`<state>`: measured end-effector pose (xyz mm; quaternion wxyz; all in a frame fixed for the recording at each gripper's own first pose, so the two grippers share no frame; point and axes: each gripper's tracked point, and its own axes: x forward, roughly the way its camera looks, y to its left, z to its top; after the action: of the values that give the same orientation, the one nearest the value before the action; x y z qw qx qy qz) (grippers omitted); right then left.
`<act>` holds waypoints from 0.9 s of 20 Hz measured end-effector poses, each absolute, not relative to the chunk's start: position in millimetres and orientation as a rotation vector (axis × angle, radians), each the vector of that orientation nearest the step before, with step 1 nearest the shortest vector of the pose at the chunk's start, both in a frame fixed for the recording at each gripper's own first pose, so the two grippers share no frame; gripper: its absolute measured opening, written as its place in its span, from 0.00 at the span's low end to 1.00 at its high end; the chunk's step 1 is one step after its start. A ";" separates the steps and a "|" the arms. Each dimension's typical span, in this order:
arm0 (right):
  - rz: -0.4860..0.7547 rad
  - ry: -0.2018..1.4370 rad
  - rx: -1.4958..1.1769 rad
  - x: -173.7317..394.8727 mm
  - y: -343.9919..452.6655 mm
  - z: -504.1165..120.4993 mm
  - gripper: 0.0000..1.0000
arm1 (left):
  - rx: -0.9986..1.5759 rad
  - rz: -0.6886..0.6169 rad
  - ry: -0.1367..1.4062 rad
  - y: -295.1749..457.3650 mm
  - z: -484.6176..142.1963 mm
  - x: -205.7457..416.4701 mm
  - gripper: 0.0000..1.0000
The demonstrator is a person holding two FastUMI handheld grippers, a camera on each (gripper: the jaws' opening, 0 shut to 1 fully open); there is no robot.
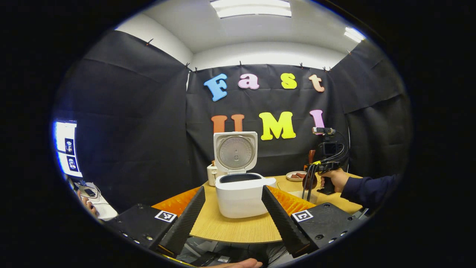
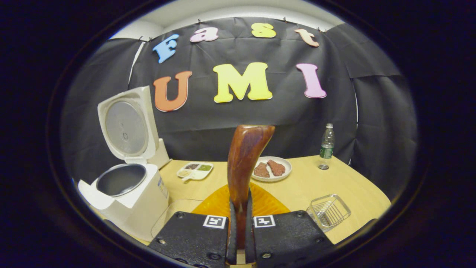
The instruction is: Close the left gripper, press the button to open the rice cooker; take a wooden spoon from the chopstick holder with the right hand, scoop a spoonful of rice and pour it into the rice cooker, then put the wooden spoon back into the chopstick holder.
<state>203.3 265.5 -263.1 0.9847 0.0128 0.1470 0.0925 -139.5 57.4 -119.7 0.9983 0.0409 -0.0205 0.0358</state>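
Wooden and dark brown, the wooden spoon [image 2: 246,160] stands upright between the fingers of the right gripper [image 2: 240,227], which are drawn together and clamped on its lower shaft; the part above the fingers is a broad, curved end, and whether that is bowl or handle I cannot tell. In the left gripper view the right gripper [image 1: 322,163] sits off to the right over the far side of the worktop [image 1: 238,227], a hand [image 1: 334,180] in a dark sleeve holding it, with a dark rounded thing just beneath that may be the chopstick holder, though it is too small to be sure. The rice cooker [image 1: 241,193] stands on the worktop with its lid [image 1: 235,152] swung fully up and the inner pot [image 2: 121,179] showing empty, so the button press looks done. The left gripper [image 1: 233,212] hangs back near the front edge, its fingers spread wide apart with nothing between them, the cooker framed in the gap. The step in hand seems to be the spoon just taken and lifted. Next it must be carried to the rice and dipped; a small divided dish [image 2: 195,170] lies far left of the plate of meat [image 2: 271,168], and a clear container [image 2: 174,216] sits near the cooker, yet which holds the rice is not plain. The scoop calls for tilting the spoon down without letting it twist in the grip.
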 end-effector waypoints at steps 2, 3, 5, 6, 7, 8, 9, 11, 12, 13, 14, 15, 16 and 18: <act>0.177 0.301 0.017 202.9 273.5 -279.6 0.14 | 0.075 0.074 -0.044 58.9 -118.7 -140.2 0.96; 0.162 0.298 -0.001 203.4 273.3 -287.6 0.14 | 0.070 0.075 -0.045 59.5 -120.2 -140.0 0.96; 0.119 0.311 -0.043 200.2 274.3 -309.2 0.13 | 0.069 0.064 -0.039 54.8 -123.0 -138.5 0.96; 0.143 0.309 -0.039 194.0 283.6 -314.9 0.13 | 0.074 0.064 -0.036 53.6 -124.3 -137.8 0.97; 0.160 0.302 -0.039 190.9 293.3 -314.8 0.13 | 0.080 0.066 -0.034 54.8 -125.6 -138.1 0.96; 0.171 0.305 -0.030 187.0 298.1 -316.6 0.13 | 0.084 0.067 -0.032 54.4 -126.5 -137.5 0.97; 0.189 0.331 0.000 181.8 302.7 -322.1 0.13 | 0.082 0.067 -0.032 54.0 -125.6 -137.3 0.97; 0.205 0.388 0.072 174.9 308.2 -327.3 0.14 | 0.069 0.067 -0.034 54.8 -123.6 -139.5 0.97; 0.213 0.409 0.091 173.7 309.3 -327.1 0.14 | 0.061 0.066 -0.036 55.0 -122.7 -139.1 0.97; 0.226 0.429 0.111 171.9 311.9 -328.2 0.14 | 0.054 0.064 -0.036 55.0 -124.0 -139.6 0.96; 0.245 0.454 0.141 170.1 315.4 -328.3 0.14 | 0.050 0.061 -0.035 54.5 -124.6 -139.1 0.97; 0.276 0.487 0.176 166.9 320.6 -330.0 0.14 | 0.050 0.059 -0.034 53.3 -125.7 -138.1 0.97; 0.307 0.528 0.218 164.4 325.5 -330.8 0.13 | 0.052 0.058 -0.031 52.4 -126.3 -136.4 0.97; 0.327 0.593 0.293 162.1 324.8 -332.0 0.14 | 0.058 0.053 -0.021 49.9 -129.7 -134.5 0.97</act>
<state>162.1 324.8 -332.0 0.9326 0.1433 0.2900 0.1600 -134.5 49.9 -129.7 0.9992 0.0291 -0.0105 0.0266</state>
